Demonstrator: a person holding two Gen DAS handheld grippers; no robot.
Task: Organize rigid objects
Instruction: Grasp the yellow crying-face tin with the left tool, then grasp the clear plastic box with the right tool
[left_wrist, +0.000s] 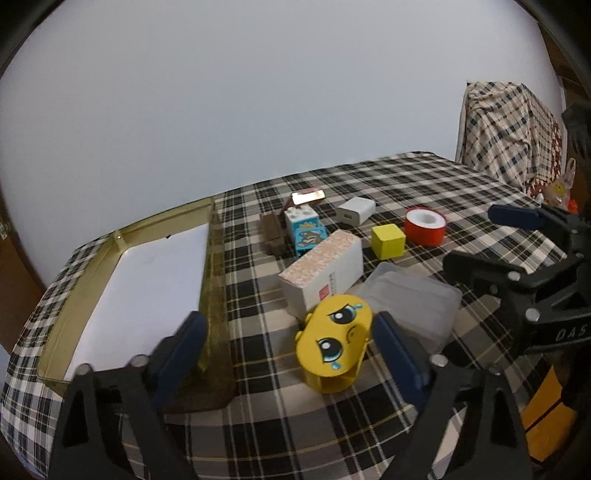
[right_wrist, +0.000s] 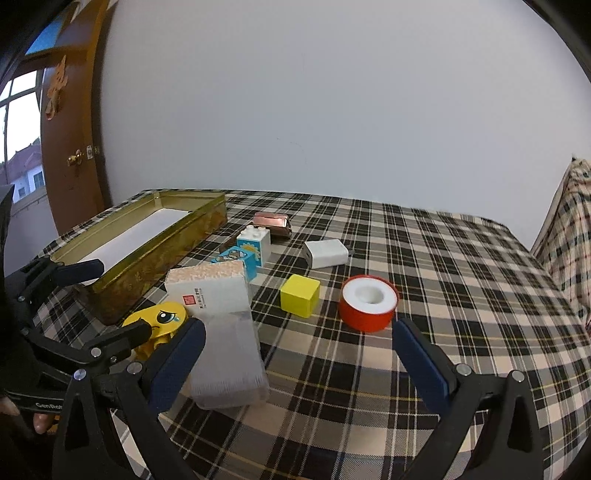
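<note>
A gold tin box (left_wrist: 212, 280) with a white bottom sits at the left of the plaid table; it also shows in the right wrist view (right_wrist: 155, 251). My left gripper (left_wrist: 288, 343) is open, its jaws wide on either side of a yellow crying-face toy (left_wrist: 334, 349), not touching it. My right gripper (right_wrist: 295, 354) is open and empty, hovering near a clear plastic case (right_wrist: 229, 358) and a red tape roll (right_wrist: 369, 302). A white carton (left_wrist: 321, 273), yellow cube (left_wrist: 388, 240), white charger (left_wrist: 355, 210) and blue-and-white toy bricks (left_wrist: 304, 229) lie between.
A brown block (left_wrist: 271, 234) and a shiny copper-coloured case (left_wrist: 308, 195) lie at the back of the cluster. A plaid-covered chair (left_wrist: 509, 129) stands off the table's right side. A brown door (right_wrist: 70, 122) is at the left.
</note>
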